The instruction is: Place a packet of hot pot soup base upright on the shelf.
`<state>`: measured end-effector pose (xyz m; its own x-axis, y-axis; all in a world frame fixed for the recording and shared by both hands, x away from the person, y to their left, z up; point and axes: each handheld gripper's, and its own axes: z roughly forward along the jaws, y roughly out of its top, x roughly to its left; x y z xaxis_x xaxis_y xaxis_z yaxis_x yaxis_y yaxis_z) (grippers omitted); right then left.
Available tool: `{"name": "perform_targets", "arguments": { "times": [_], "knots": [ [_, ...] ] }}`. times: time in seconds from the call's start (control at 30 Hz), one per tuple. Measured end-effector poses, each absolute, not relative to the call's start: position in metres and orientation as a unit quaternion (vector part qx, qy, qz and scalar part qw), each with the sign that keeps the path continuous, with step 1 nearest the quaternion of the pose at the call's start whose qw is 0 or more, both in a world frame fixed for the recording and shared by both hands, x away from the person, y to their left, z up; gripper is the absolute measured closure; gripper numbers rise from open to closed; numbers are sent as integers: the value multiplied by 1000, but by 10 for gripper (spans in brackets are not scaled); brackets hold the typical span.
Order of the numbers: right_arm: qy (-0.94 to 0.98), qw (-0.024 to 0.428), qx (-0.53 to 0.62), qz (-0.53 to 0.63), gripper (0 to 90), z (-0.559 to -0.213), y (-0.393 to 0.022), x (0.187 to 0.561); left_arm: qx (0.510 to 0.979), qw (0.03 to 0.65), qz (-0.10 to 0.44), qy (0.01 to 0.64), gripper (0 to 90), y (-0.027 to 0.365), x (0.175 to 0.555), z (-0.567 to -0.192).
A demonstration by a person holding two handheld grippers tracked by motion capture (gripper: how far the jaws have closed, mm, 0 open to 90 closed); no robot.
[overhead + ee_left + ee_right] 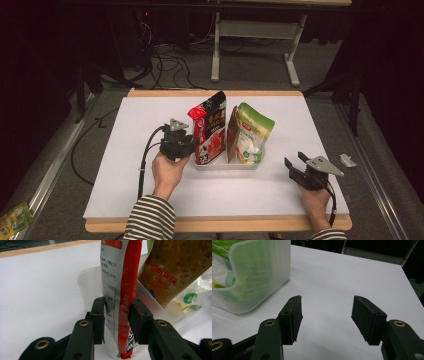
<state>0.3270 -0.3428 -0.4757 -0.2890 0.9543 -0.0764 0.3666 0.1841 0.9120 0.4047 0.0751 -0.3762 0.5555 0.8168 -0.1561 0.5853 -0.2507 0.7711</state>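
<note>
A red and black snack pouch (209,130) (120,290) stands upright in the left part of a clear plastic tray (220,164) (87,282). My left gripper (192,145) (116,315) reaches in from the tray's left side, and its two pads press the pouch's lower part on both faces. A green and white pouch (252,132) (172,270) leans in the tray's right part, its brown back turned to the red one. My right gripper (295,161) (326,312) rests low on the white tabletop to the right of the tray (259,277), jaws wide apart with nothing between them.
The white tabletop (150,110) has wooden edges all around. On the floor lie a green packet (14,217) at the lower left, a small white scrap (347,160) at the right, and cables (165,60) behind the table near a grey desk frame (255,30).
</note>
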Motion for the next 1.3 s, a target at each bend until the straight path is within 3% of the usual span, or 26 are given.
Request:
{"name": "perform_targets", "arguments": {
  "times": [0.07, 0.13, 0.2, 0.6, 0.9, 1.3],
  "knots": [
    [685, 351, 482, 419, 419, -476, -343, 327, 778, 417, 131, 452, 717, 78, 404, -377],
    [684, 351, 483, 418, 419, -476, -342, 327, 785, 418, 132, 438, 858, 78, 399, -378],
    [685, 350, 483, 418, 419, -476, -342, 327, 791, 410, 139, 432, 890, 75, 395, -378],
    [686, 351, 483, 417, 419, -476, -342, 327, 790, 424, 129, 422, 893, 80, 385, -385],
    [682, 346, 489, 420, 426, -475, -343, 327, 774, 454, 147, 415, 691, 107, 374, -389],
    [682, 332, 498, 420, 452, -475, -345, 330, 740, 459, 195, 452, 546, 153, 369, -406]
  ]
}}
